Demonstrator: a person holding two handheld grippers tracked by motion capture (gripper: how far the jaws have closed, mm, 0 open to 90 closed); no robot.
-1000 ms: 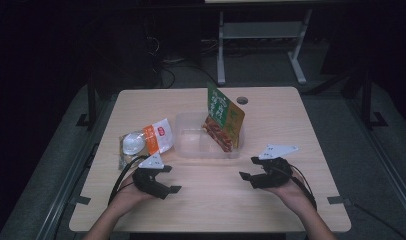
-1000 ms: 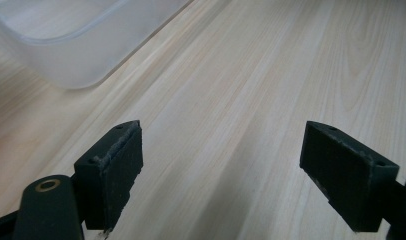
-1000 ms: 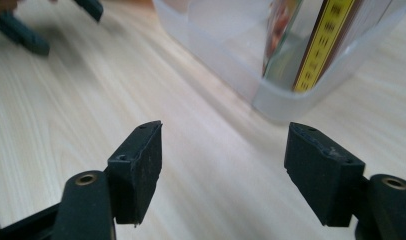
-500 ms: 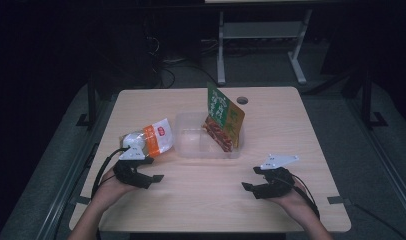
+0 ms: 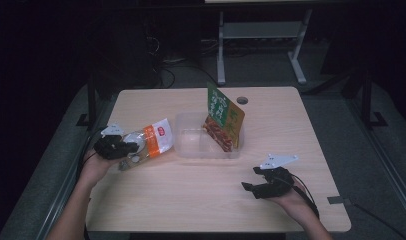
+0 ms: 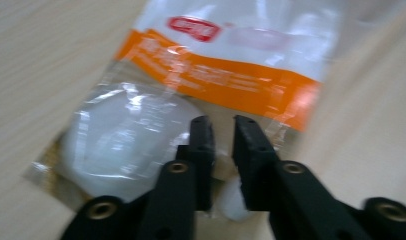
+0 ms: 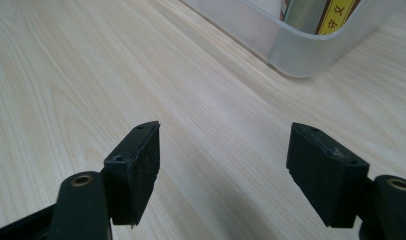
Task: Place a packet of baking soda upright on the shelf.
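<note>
Clamped on the near-left end of the orange-and-white snack bag (image 5: 146, 142) with the left gripper (image 6: 222, 150), jaws having just closed on the clear film. Right gripper (image 7: 223, 165) held apart over bare table (image 5: 201, 200), near right. Bag lay at the table's left, just left of the clear tub (image 5: 191, 150), long axis pointing far-right toward it. Best lifted slowly, gripping firmly so the film stayed put.

1. A clear plastic snack bag with an orange band and red logo (image 5: 147, 144) (image 6: 201, 85) lies flat at the wooden table's left edge.
2. Its white end points toward the centre (pale round contents show through the clear part).
</note>
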